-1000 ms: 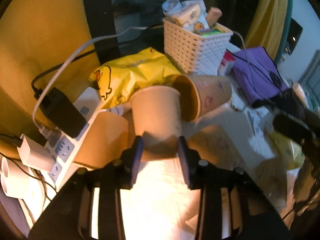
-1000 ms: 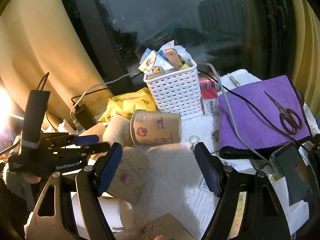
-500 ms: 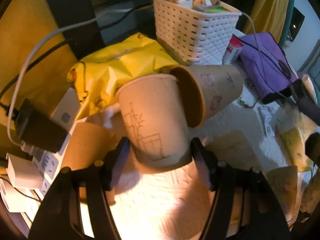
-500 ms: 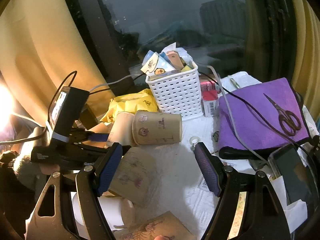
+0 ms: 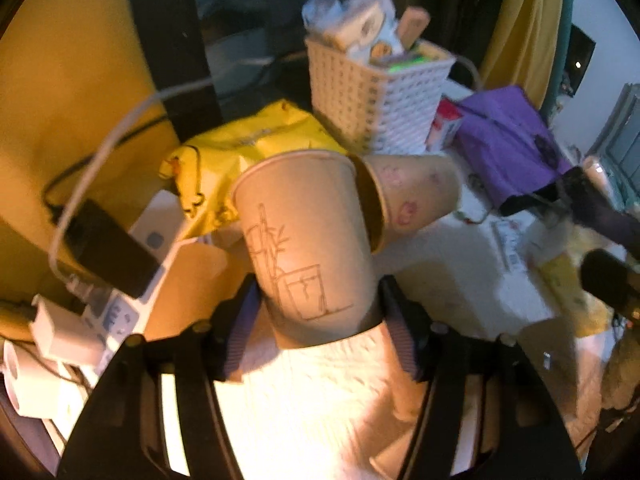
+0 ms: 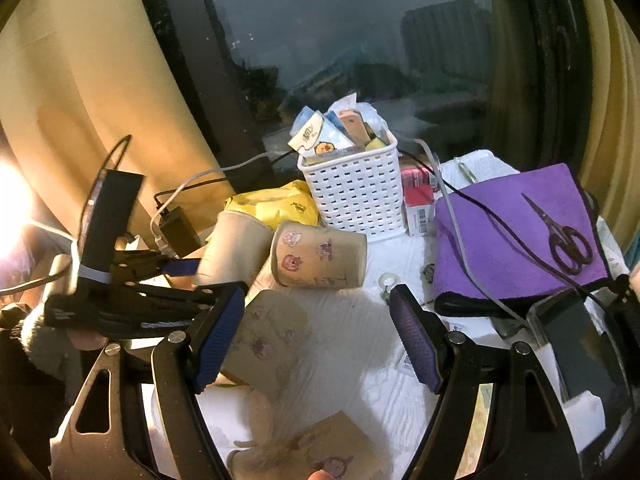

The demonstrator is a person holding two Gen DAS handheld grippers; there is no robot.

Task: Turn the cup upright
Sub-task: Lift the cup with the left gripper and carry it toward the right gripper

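Left wrist view: the bamboo-sketched paper cup [image 5: 308, 248], in front of the white basket [image 5: 376, 100], is pinched near its base by the left gripper [image 5: 316, 312], presumably for standing upright; the right gripper [image 6: 316, 336] is held spread and empty, nearer than the basket.

home: curtain [image 6: 80, 80], cluttered table, snack basket [image 6: 356, 200], scissors [image 6: 560, 236]

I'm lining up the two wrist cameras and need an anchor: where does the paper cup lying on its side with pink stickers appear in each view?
Left wrist: the sticker cup lies right of centre, its mouth toward the bamboo-sketch cup between the left gripper's fingers.
Right wrist: the sticker cup lies at centre, above the open right gripper.
Shared landmark: the white basket just behind it.
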